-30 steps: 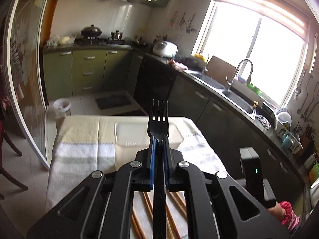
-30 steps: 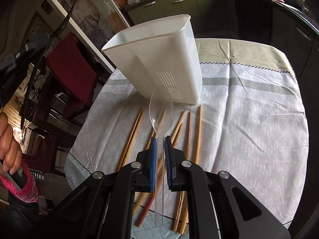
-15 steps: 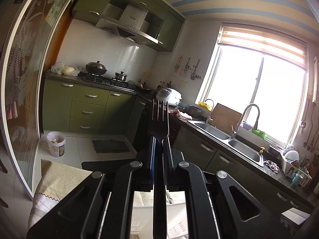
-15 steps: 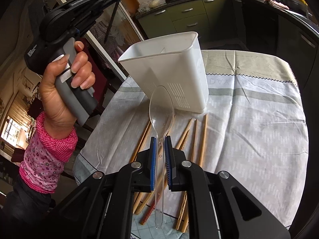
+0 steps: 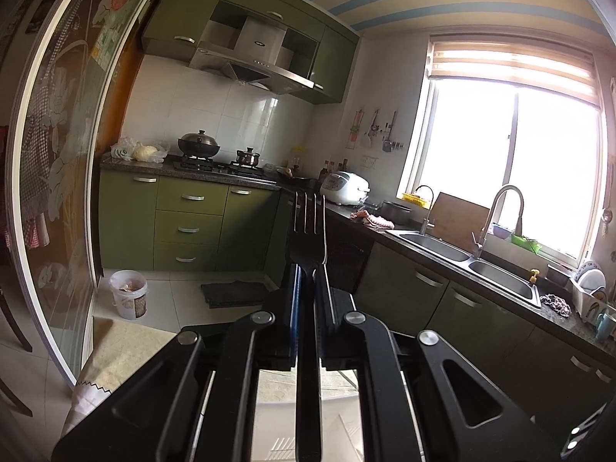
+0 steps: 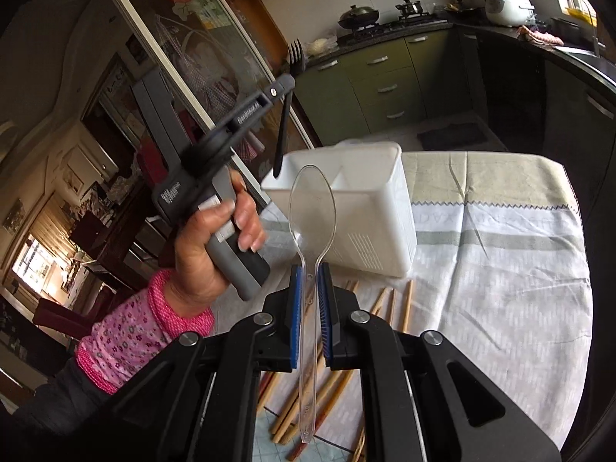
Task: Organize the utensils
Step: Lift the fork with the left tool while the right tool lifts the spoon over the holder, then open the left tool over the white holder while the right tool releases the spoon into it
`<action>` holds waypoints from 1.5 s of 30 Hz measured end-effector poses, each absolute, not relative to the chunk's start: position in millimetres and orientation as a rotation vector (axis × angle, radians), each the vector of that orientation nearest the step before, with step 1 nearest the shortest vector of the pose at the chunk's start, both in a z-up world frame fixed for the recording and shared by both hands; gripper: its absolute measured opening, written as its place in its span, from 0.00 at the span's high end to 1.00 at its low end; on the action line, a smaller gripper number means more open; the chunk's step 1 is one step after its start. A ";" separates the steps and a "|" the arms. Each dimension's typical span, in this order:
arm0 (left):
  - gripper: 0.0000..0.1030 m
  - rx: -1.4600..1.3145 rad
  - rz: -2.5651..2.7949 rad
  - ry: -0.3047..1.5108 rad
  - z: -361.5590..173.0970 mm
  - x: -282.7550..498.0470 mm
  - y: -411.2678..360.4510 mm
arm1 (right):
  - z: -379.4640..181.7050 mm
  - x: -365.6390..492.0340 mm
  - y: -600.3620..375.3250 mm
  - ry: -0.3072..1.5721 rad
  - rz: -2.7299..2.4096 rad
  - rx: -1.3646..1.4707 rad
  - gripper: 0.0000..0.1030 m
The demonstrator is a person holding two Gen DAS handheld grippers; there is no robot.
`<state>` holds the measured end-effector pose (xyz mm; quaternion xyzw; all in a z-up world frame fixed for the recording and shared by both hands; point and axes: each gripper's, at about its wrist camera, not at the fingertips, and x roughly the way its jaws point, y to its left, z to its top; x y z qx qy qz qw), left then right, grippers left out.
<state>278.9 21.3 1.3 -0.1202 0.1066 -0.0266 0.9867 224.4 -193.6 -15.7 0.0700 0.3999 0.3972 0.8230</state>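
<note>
While the left gripper [image 5: 308, 269] points out toward the kitchen counters, we note its two fingers pressed onto the handle of a black fork [image 5: 308, 227], tines up at the centre of the left wrist frame. In the right wrist view the same tool sits in the upper left, held by the left hand [image 6: 210, 250] (pink floral cuff at the wrist), and the fork's handle end hangs just above the left rim of the white plastic caddy [image 6: 369, 223], not yet inside it. We see the right gripper [image 6: 310, 304] pinching a clear plastic spoon [image 6: 312, 208] by its stem between blue pads, bowl pointing away and overlapping the caddy's front wall in the frame centre. The caddy stands on a pale tablecloth [image 6: 500, 269], with an inner divider visible. Wooden chopsticks [image 6: 389, 300] lie scattered on the cloth just below the caddy, partly hidden behind the right gripper's fingers.
</note>
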 end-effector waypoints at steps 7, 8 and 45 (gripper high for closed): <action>0.93 -0.240 -0.049 0.205 -0.8 277.6 20.9 | 53.7 247.6 -189.9 0.525 0.734 0.206 0.91; 0.93 -0.242 -0.052 0.206 -1.7 277.2 20.7 | 59.7 251.5 -189.3 0.489 0.713 0.215 0.91; 0.91 -0.191 -0.032 0.276 -19.7 273.3 16.6 | -26.7 273.2 -153.3 0.368 0.562 0.057 0.91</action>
